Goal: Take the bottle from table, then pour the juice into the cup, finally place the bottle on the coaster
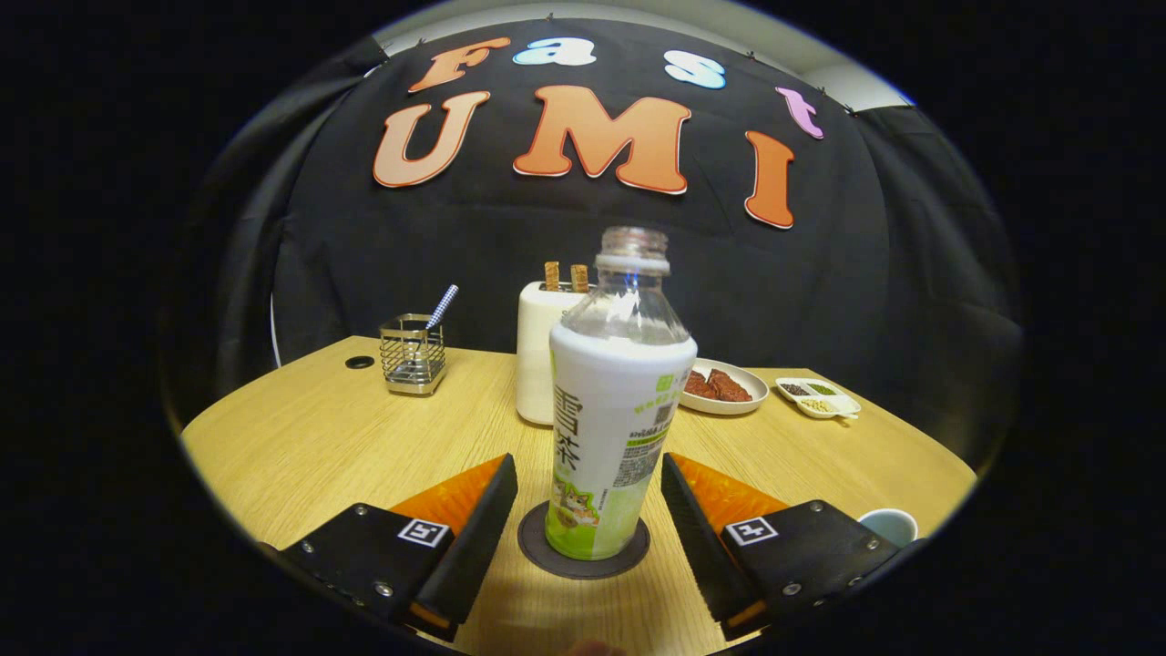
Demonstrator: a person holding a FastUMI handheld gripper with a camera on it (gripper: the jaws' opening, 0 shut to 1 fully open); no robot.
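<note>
An uncapped clear bottle (612, 428) with a white and green label stands upright on a dark round coaster (583, 549) on the wooden table (301, 437). My gripper (588, 501) is open, one finger on each side of the bottle's lower half, with a gap between each finger and the bottle. A pale cup (891, 525) sits beside the right finger, partly hidden behind it.
Beyond the bottle stand a white toaster (536, 355) with two slices in it, a wire holder (413, 353) with a striped straw, a plate of reddish food (724, 387) and a small divided dish (817, 397). A round hole (360, 362) marks the table's far left.
</note>
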